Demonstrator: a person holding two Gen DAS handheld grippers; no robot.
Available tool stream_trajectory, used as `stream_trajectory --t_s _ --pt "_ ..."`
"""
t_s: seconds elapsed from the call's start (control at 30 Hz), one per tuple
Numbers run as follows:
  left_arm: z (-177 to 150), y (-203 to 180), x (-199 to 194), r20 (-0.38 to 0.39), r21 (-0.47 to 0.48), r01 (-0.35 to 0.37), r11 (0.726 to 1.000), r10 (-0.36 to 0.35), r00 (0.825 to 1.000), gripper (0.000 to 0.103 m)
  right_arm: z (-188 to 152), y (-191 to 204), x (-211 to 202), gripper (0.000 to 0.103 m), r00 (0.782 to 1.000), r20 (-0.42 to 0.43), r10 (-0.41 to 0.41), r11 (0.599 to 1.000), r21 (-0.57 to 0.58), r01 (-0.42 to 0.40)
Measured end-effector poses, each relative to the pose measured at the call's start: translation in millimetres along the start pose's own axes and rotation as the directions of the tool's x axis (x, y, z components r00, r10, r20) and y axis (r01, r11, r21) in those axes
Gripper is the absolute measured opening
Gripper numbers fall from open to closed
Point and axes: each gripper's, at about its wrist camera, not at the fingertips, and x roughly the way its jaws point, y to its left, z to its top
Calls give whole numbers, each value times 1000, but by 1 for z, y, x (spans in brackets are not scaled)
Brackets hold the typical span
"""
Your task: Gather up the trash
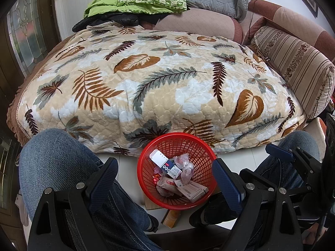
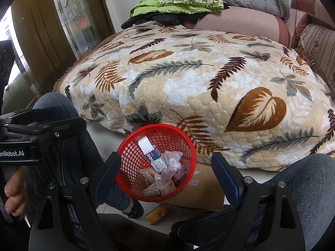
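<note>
We are holding both grippers, left (image 1: 165,179) and right (image 2: 166,173), spread wide and empty above the red basket (image 1: 146,159) standing on the floor against the bed's front edge. It is already holding light boxes and crumpled wrappers (image 1: 185,166) (soft, crushable), and we are judging the orange box (image 2: 157,213) lying on the floor beside it stiff enough to pinch across its narrow sides.

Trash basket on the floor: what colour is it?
Red, an open plastic mesh basket; it shows best in the right wrist view.

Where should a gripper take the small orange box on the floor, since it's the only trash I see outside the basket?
Judging by its pose, grip the orange box across its narrow width, coming from above: it lies flat on the floor just in front of the red basket.
</note>
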Motion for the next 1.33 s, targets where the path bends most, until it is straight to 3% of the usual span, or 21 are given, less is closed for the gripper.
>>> stream_trajectory --t_s 1.33 --pt "-3 2 3 16 1 -3 1000 3 1000 94 1 1 0 87 1000 -2 -1 1000 -1 1"
